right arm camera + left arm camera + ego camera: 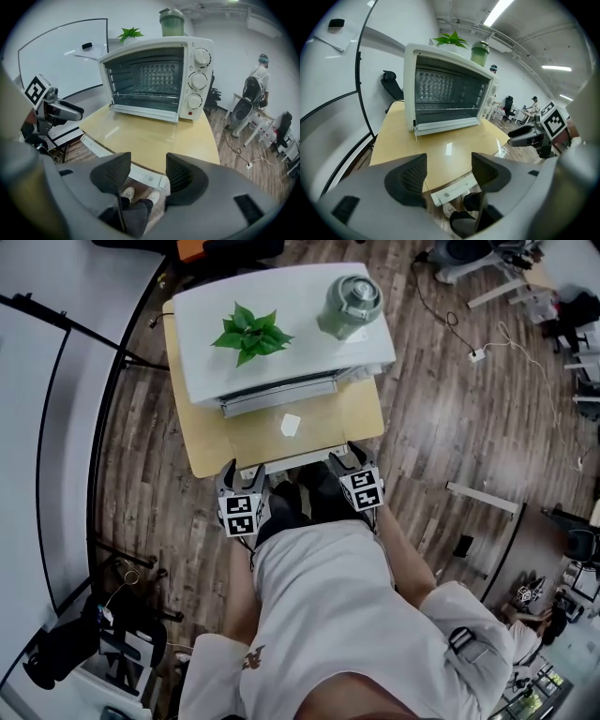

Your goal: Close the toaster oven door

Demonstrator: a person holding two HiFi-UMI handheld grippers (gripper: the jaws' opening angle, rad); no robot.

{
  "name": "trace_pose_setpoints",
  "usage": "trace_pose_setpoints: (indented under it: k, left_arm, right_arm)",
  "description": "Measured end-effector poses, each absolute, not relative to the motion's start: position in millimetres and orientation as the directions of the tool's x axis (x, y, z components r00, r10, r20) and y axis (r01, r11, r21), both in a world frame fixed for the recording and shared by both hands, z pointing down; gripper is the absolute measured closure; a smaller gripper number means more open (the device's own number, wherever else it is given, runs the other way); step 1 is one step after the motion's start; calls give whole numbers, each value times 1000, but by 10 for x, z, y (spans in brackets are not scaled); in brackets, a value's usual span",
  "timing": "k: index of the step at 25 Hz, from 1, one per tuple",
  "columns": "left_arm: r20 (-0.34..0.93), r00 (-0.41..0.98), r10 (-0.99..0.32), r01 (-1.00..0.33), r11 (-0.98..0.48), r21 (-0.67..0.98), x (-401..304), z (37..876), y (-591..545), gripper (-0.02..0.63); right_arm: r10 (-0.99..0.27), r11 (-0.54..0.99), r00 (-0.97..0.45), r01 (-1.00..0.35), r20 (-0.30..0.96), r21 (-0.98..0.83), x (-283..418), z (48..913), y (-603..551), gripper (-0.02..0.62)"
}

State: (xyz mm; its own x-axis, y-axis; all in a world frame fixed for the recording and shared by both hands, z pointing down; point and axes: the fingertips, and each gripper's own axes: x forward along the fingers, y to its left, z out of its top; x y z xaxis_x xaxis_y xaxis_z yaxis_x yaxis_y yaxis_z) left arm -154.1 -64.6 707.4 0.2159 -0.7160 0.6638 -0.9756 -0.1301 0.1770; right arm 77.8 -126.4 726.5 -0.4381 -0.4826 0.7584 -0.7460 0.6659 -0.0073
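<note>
Tabletop [208, 442] fills the lower centre, where I hold the left gripper [449, 171] and right gripper [147, 172] apart and empty. Beyond them the door [140, 133] lies flat open, seemingly glass: light, hinged, fragile. I'd lift its near edge toward the toaster oven [159, 77].

Leafy plant [250, 334] and green jar [351, 306] stand above the wooden table [202, 448].

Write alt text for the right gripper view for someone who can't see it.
A white toaster oven stands on a wooden table, its glass door folded down flat, with a plant and a green jar on top. In the foreground the right gripper has its fingers apart, holding nothing.
</note>
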Motion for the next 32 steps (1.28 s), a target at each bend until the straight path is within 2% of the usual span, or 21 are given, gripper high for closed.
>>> trace_pose_setpoints:
  k: [7, 21, 29, 32]
  left_arm:
    - [708, 205, -676, -976, -92, 195, -1563, 7316, -553, 295]
    - [790, 208, -577, -967, 3, 256, -1540, 7842, -327, 281]
    - [801, 227, -554, -953, 42, 299, -1511, 7966, -296, 284]
    - [802, 232, -550, -952, 38, 302, -1485, 7984, -291, 307]
  right_arm:
    - [-440, 641, -429, -765, 789, -59, 851, 7523, -1255, 336]
    - [-377, 581, -406, -804, 832, -129, 986, 7844, -1213, 322]
    - [-348, 564, -409, -810, 844, -160, 970, 7964, -1198, 318]
    - [-341, 560, -415, -811, 844, -172, 962, 7966, -1191, 330]
